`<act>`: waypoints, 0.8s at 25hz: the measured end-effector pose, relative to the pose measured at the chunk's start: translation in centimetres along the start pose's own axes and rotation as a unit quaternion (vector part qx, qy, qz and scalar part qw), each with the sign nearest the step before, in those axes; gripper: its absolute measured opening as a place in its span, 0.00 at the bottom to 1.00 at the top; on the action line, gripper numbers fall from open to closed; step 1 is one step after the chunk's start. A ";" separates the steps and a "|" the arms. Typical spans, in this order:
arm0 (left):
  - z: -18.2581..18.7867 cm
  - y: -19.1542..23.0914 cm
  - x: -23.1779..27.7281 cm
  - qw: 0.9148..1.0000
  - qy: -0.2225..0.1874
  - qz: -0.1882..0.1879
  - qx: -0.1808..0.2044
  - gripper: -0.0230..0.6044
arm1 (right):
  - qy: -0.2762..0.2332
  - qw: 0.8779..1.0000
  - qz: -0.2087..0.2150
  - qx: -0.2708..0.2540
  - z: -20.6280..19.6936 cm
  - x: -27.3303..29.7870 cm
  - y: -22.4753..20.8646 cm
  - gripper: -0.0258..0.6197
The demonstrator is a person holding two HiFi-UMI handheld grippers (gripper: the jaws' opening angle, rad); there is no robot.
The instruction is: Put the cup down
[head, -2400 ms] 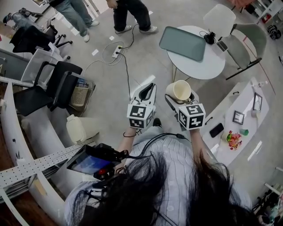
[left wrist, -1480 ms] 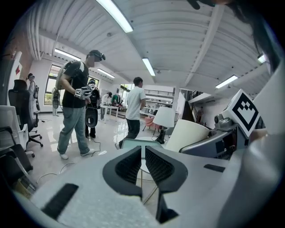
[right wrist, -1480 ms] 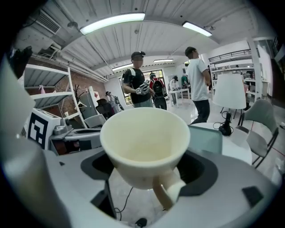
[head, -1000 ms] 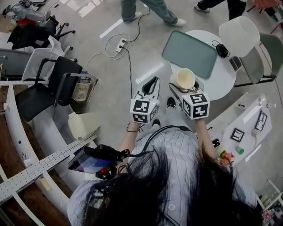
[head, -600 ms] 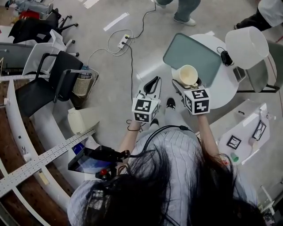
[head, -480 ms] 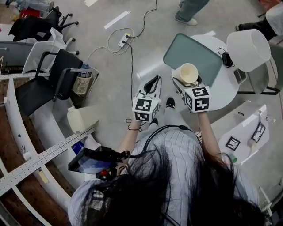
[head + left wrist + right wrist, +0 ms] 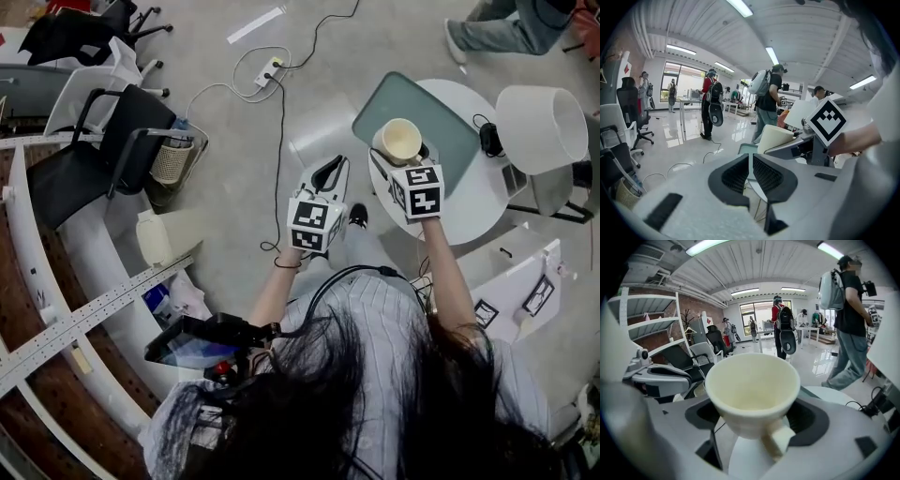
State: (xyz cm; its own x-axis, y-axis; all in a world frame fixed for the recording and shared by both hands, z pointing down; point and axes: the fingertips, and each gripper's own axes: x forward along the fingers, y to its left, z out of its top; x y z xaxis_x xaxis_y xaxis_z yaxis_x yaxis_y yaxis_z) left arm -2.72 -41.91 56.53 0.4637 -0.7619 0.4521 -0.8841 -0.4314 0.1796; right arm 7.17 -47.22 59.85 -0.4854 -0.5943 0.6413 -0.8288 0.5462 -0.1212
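A cream cup (image 7: 401, 139) with a handle is held upright and looks hollow inside. My right gripper (image 7: 399, 152) is shut on it, its jaws pressing the cup's (image 7: 752, 390) lower sides. The cup hangs above the near edge of a grey-green mat (image 7: 441, 114) on a round white table (image 7: 469, 204). My left gripper (image 7: 325, 174) hangs over the floor left of the table, shut with nothing in it. In the left gripper view its pads (image 7: 761, 174) nearly meet, and the cup (image 7: 776, 138) shows beyond them, to the right.
A white chair (image 7: 551, 127) stands at the round table and a black cabled item (image 7: 489, 139) lies on it. Black office chairs (image 7: 103, 159), a curved desk (image 7: 56, 281) and a floor cable (image 7: 277, 112) are to the left. People stand in the background.
The view has closed in on the round table. The cup in my right gripper has gone from over the floor to over the mat's near edge. Both grippers keep their states.
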 end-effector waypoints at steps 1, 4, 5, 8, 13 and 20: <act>-0.1 0.1 0.2 1.000 0.001 0.001 0.000 0.10 | 0.002 1.000 0.001 -0.007 0.1 0.5 -0.1 0.68; -0.3 0.3 0.9 1.000 0.006 0.003 0.000 0.10 | 0.008 1.000 0.004 -0.024 0.1 2.0 -0.6 0.68; -0.4 0.3 1.1 1.000 0.007 0.003 0.000 0.10 | 0.009 1.000 0.004 -0.028 0.1 2.5 -0.7 0.68; -0.5 0.3 1.6 1.000 0.011 0.001 0.001 0.10 | 0.016 0.999 0.002 -0.031 0.1 3.8 -1.1 0.68; -0.5 0.7 1.4 1.000 0.014 0.004 0.001 0.10 | 0.033 0.999 -0.011 -0.039 -0.6 6.1 -2.0 0.68; -1.7 0.7 1.1 1.000 0.023 0.009 -0.006 0.10 | 0.047 0.998 -0.022 -0.042 -1.8 8.3 -3.3 0.68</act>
State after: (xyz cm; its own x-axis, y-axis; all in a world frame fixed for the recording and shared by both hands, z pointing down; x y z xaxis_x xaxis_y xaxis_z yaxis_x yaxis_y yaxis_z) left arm -2.86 -42.26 58.61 0.4450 -0.7460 0.4954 -0.8929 -0.4119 0.1817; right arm 6.38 -52.94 66.92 -0.4172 -0.5632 0.7133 -0.8210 0.5701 -0.0301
